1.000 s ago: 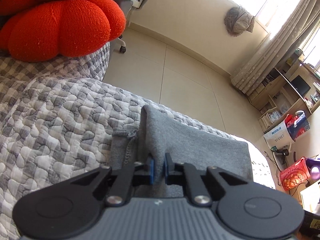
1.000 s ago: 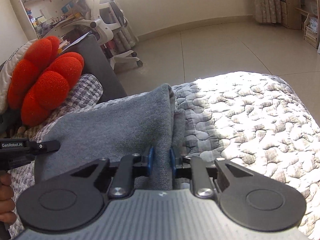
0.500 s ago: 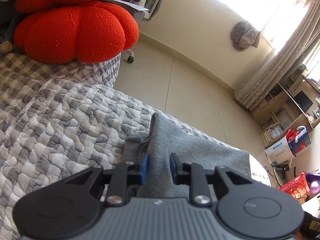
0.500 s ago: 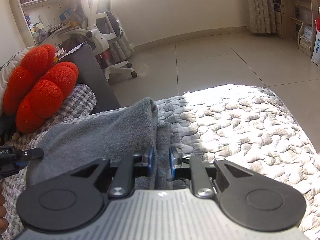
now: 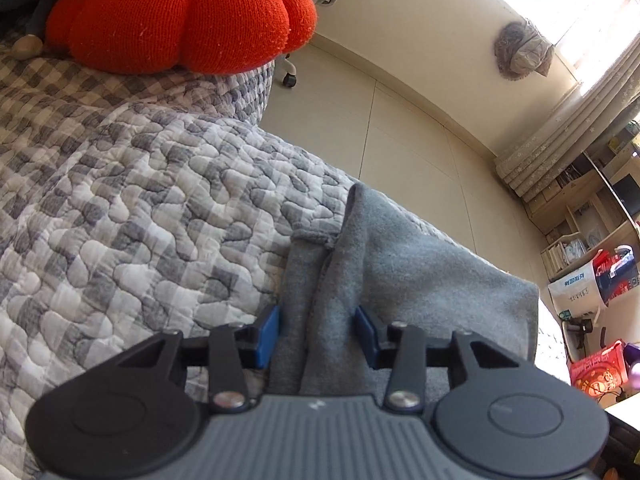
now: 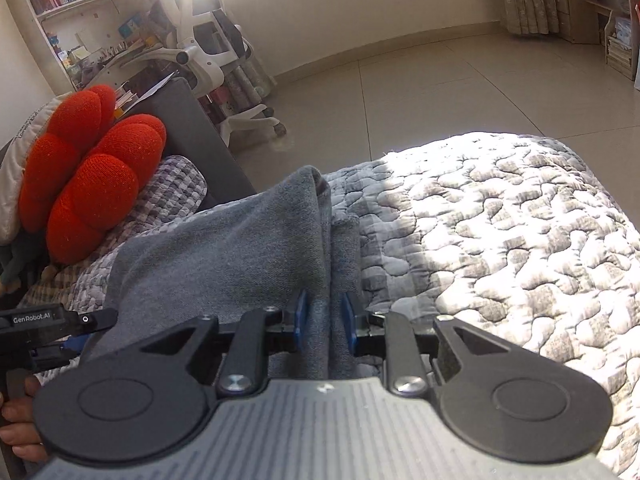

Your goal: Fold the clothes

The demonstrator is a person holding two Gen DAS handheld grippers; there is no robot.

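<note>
- Left claw (image 5: 316,330) has just been opening: its blue pads (image 5: 267,330) stand spread, with the raised fold of the grey sweatshirt (image 5: 420,276) between them but no longer pinched.
- Right claw (image 6: 323,322) has been parting too; the pads look to have let go of the fabric ridge that runs between them.
- The sweatshirt lies on the quilted bed cover (image 5: 140,208), one doubled edge standing up in a crest along each claw.
- Risk, as I read it: with both grips loosened, that crest may slump sideways and the fold line go crooked. A pad could also snag the soft knit on the way out and drag the layer open again.
- The underlayer pokes out beside the top layer, so the edges do not look flush; pressing down now would set a lopsided fold.
- Further out: a red knitted cushion (image 5: 180,12) sits on the bed near the garment's far end, little room that way.
- An office chair (image 6: 200,60) stands on the tiled floor beyond, clear of the work.
</note>
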